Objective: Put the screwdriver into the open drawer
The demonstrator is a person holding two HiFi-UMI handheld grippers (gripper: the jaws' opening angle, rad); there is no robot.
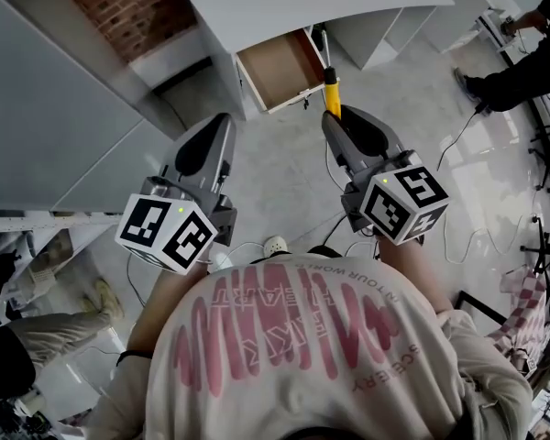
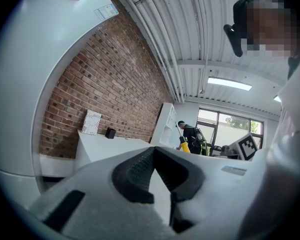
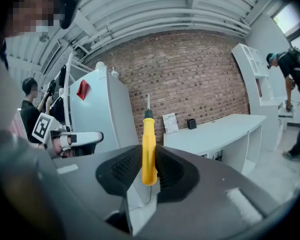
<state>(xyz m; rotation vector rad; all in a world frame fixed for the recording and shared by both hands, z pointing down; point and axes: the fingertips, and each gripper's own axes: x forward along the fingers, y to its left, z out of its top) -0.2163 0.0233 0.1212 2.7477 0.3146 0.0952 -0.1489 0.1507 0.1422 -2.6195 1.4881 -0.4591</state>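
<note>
A brick wall (image 3: 200,74) stands behind a white desk (image 3: 225,126). At the back edge of the desk a patterned card (image 3: 170,122) stands against the wall, with a small black box (image 3: 191,123) near it. Left of the desk is a tall white cabinet (image 3: 102,114) with something red (image 3: 83,89) high on it. Beyond the desk's right end, a person in dark clothes (image 3: 290,69) bends at a white shelf unit (image 3: 255,79). Cables (image 1: 458,145) lie on the pale floor (image 1: 284,181).

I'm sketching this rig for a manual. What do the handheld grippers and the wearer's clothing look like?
The left gripper and right gripper have grey, rounded shells with black ribbed pads. Each carries a white cube with black square markers. The person wears a beige T-shirt with pink print.
</note>
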